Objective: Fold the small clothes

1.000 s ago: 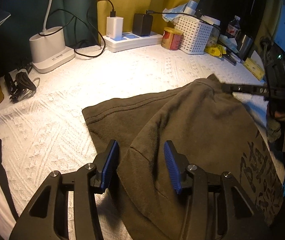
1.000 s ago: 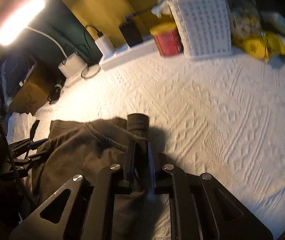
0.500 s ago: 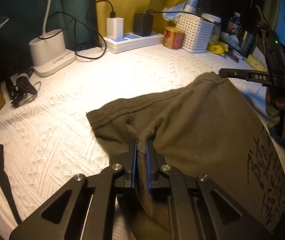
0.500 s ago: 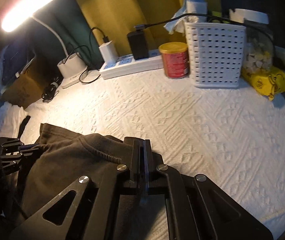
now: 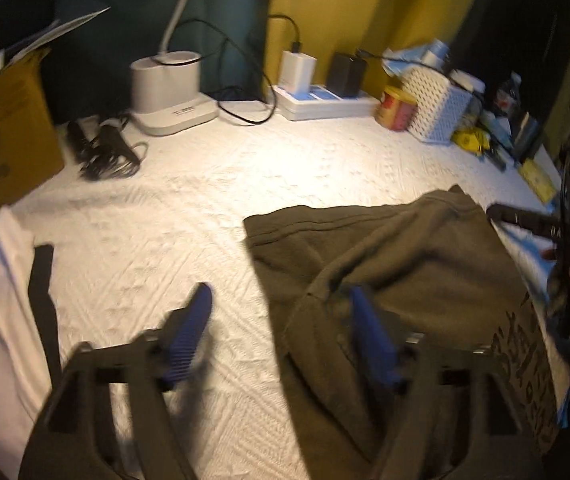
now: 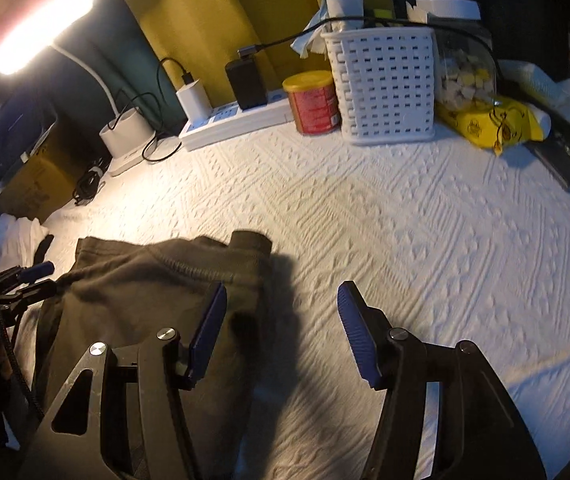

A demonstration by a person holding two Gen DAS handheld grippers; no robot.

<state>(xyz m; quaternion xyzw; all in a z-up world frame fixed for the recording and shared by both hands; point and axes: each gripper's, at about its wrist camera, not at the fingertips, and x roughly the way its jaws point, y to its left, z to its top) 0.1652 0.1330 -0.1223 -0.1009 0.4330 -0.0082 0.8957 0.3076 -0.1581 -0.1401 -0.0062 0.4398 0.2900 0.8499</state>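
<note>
Both grippers have just spread their jaws and grip nothing. Between the left gripper (image 5: 281, 334) fingers lies the edge of the olive shirt (image 5: 413, 264); its right pad looks to brush a fold. The right gripper (image 6: 283, 340) straddles the shirt's other edge, rumpled on the white quilt (image 6: 405, 232).

Olive shirt (image 5: 405, 264) (printed), folded on bedspread

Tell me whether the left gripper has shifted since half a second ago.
Yes. The left gripper slid left off the olive garment, toward the lamp base; its jaws have just been opening, the garment's edge loose between them.
</note>
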